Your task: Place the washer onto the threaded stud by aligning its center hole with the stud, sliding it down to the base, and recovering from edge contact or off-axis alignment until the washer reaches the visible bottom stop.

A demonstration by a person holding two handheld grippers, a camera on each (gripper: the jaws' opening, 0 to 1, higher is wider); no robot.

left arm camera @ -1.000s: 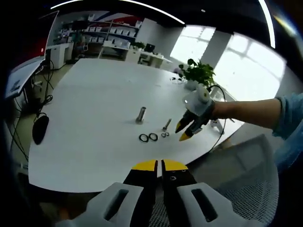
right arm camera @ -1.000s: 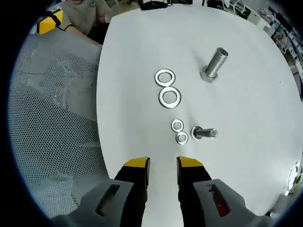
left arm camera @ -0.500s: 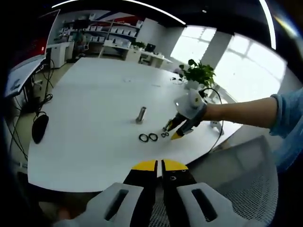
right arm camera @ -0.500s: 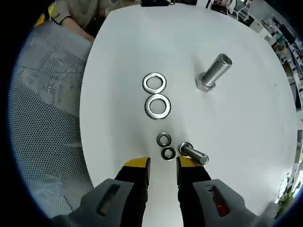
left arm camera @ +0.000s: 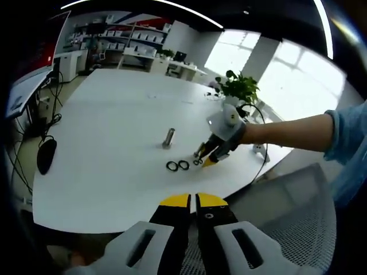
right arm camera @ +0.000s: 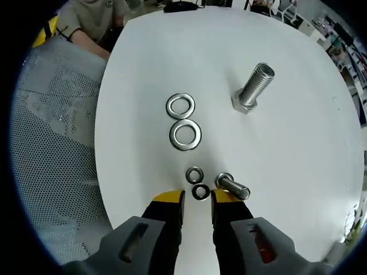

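Two small washers (right arm camera: pixel 197 183) are seen lying flat on the white surface (right arm camera: pixel 298 154), just beside the small stud (right arm camera: pixel 231 185), with the nearer one right at the tips of the right gripper (right arm camera: pixel 196 199), whose fingers are parted by a narrow gap and hold nothing. Beyond the small stud, two large washers (right arm camera: pixel 183 121) lie touching, and a large bolt (right arm camera: pixel 251 87) stands farther off. The left gripper (left arm camera: pixel 191 200) is held back off the surface edge, its fingers nearly closed and empty.

Silver washers (right arm camera: pixel 184 135) and bolts (right arm camera: pixel 252 87) on a white table (right arm camera: pixel 298 149); yellow-tipped right hand-held gripper (right arm camera: pixel 198 198).
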